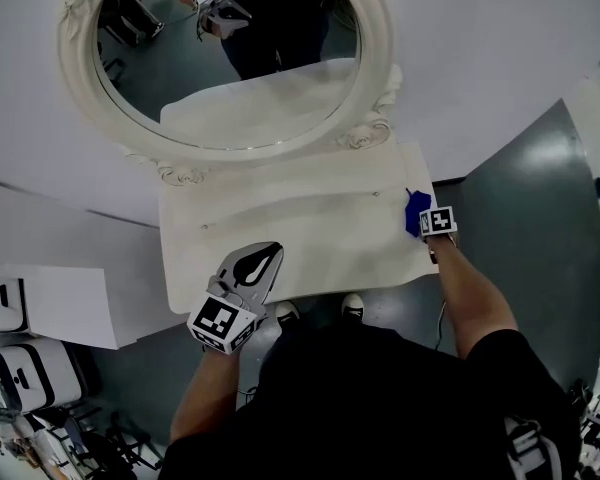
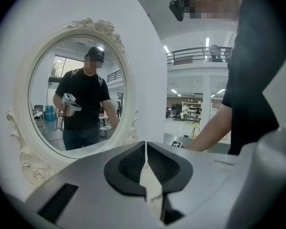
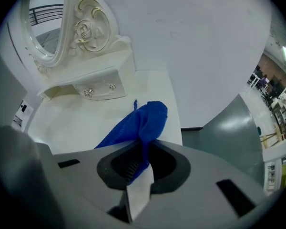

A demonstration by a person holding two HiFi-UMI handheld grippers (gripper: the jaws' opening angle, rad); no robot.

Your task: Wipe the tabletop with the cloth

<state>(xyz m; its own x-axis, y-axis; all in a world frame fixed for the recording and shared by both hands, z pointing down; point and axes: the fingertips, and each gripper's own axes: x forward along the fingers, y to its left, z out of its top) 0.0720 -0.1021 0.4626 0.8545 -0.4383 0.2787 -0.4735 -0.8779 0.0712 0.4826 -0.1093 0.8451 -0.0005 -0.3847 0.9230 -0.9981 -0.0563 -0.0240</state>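
i'm pinching the cloth [image 3: 150,118] in my right gripper [image 3: 142,162] at the bench's [image 1: 280,230] right edge, and the rest of the bench runs off left. left gripper [image 2: 146,165] fingers are clenched on nothing.

Even, bright indoor light, faint shadows on the tabletop [image 1: 310,238], fisheye warp, dark corners.

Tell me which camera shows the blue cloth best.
The right gripper view: the blue cloth fills the centre, pinched in the right gripper over the white tabletop. The head view shows only a small blue patch near the tabletop's right edge. The left gripper view misses it.
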